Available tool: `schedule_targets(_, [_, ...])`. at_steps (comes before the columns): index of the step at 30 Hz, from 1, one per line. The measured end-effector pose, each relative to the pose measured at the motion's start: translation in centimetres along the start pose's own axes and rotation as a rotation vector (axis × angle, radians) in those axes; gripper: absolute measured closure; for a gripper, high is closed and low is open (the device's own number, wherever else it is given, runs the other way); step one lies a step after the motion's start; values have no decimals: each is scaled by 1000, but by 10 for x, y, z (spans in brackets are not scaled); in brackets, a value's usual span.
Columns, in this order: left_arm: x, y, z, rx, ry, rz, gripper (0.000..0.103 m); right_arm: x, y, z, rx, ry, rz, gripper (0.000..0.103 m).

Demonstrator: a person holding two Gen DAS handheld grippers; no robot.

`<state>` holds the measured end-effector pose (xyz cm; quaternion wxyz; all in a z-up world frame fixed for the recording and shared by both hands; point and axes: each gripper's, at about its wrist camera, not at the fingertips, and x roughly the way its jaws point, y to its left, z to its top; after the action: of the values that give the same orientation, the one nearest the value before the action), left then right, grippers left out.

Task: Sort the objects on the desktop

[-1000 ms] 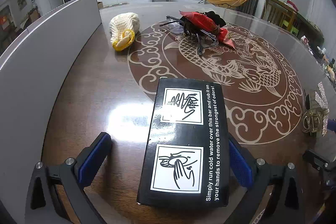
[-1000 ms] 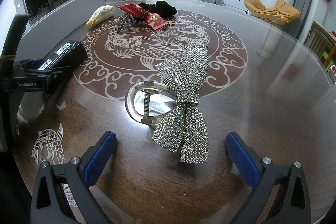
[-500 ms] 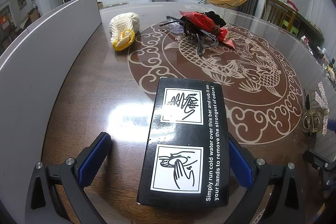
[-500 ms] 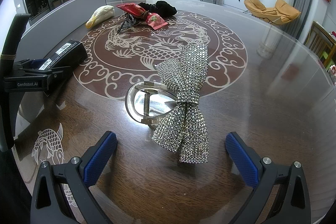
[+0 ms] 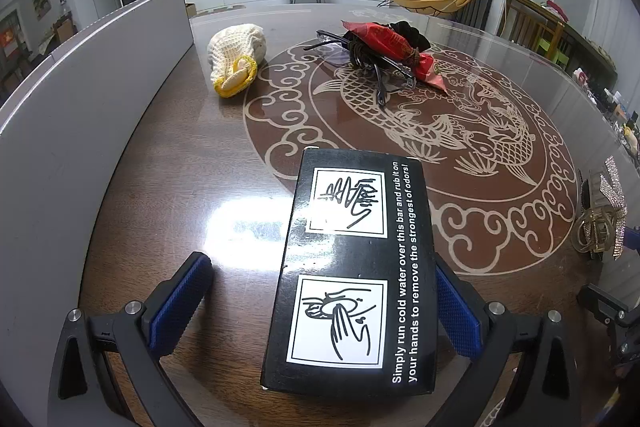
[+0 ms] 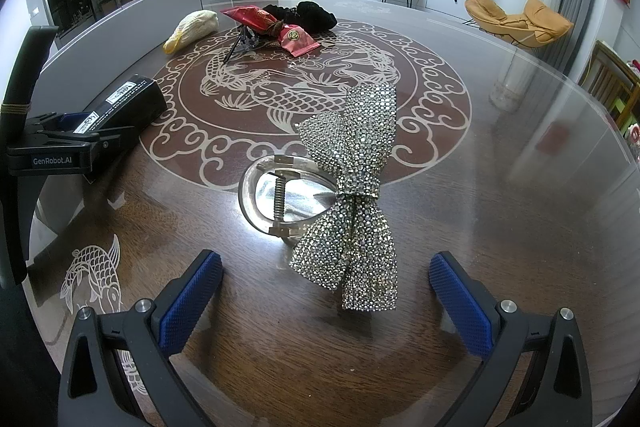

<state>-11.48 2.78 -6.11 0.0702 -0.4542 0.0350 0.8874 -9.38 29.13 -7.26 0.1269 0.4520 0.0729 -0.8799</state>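
On the glossy surface (image 6: 520,187), both tools gape wide: left tool (image 5: 320,303) astride the black box (image 5: 356,267), right tool (image 6: 326,295) before the rhinestone bow clip (image 6: 352,195); either could skid when squeezed.

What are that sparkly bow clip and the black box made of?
The bow clip looks like fabric covered in tiny rhinestones, judging by the glitter, on a clear plastic claw with a metal spring. The black box seems to be glossy printed cardboard: sharp folded edges and a slight sheen.

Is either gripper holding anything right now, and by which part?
Nothing held: left gripper open around the black box; right gripper open before the rhinestone bow clip.
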Motion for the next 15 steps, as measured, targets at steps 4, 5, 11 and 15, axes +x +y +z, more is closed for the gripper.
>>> schedule_targets(4, [0, 0, 0, 0, 0, 0, 0, 0, 0, 0, 0, 0, 0, 0])
schedule_targets(5, [-1, 0, 0, 0, 0, 0, 0, 0, 0, 0, 0, 0, 0, 0])
schedule_targets(11, [-2, 1, 1, 0, 0, 0, 0, 0, 0, 0, 0, 0, 0, 0])
schedule_targets(15, [-1, 0, 0, 0, 0, 0, 0, 0, 0, 0, 0, 0, 0, 0])
